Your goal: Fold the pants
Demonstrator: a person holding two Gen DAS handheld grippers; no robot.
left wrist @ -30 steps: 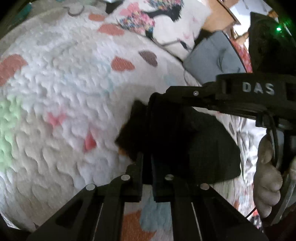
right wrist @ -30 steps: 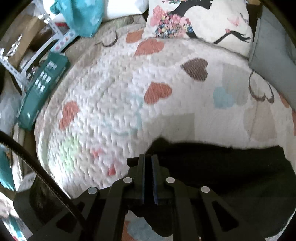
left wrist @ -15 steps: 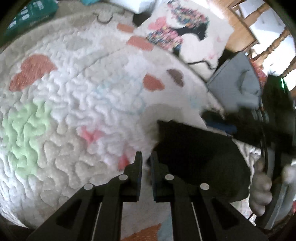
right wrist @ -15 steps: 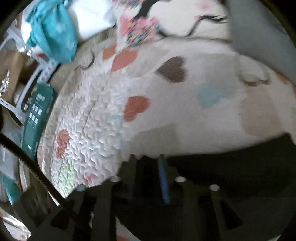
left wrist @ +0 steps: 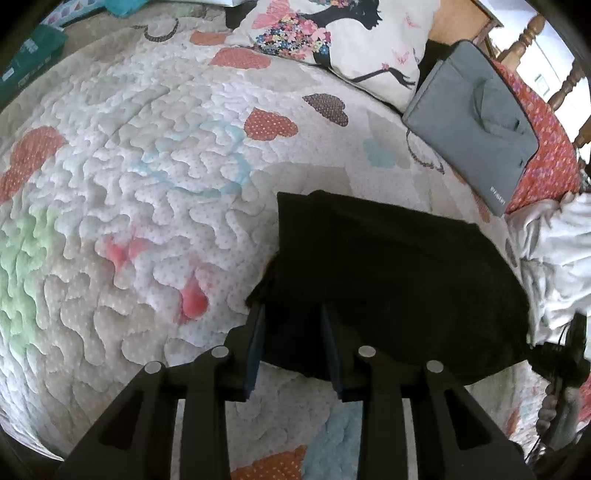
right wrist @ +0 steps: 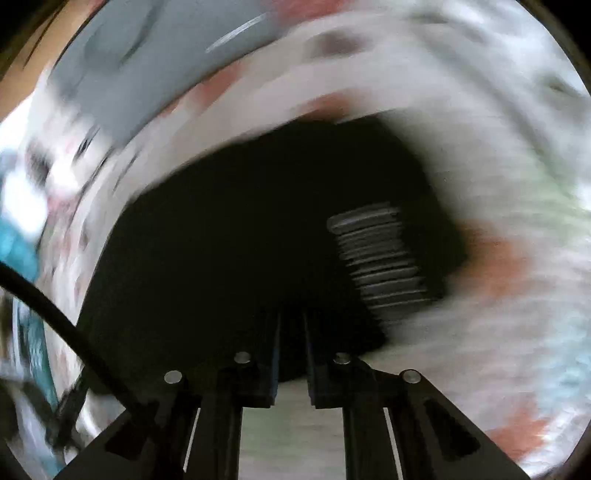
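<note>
The black pants (left wrist: pixel 388 273) lie folded in a compact stack on the heart-patterned quilt (left wrist: pixel 147 192). My left gripper (left wrist: pixel 291 314) is open, its fingers straddling the near left edge of the stack with nothing pinched. In the blurred right wrist view the pants (right wrist: pixel 240 229) fill the centre. My right gripper (right wrist: pixel 291 325) has a narrow gap between its fingers at the pants' near edge; I cannot tell if cloth is pinched. The left gripper's ribbed finger pad (right wrist: pixel 380 258) shows over the pants there.
A printed pillow (left wrist: pixel 332 33) and a grey case (left wrist: pixel 476 129) lie at the quilt's far side. White crumpled cloth (left wrist: pixel 554 251) lies right of the pants. A teal box (left wrist: pixel 29 59) sits at the far left.
My left gripper has opened and let go of the pants, which now lie flat and folded. The right gripper has swung quickly round to face the pants from another side.
</note>
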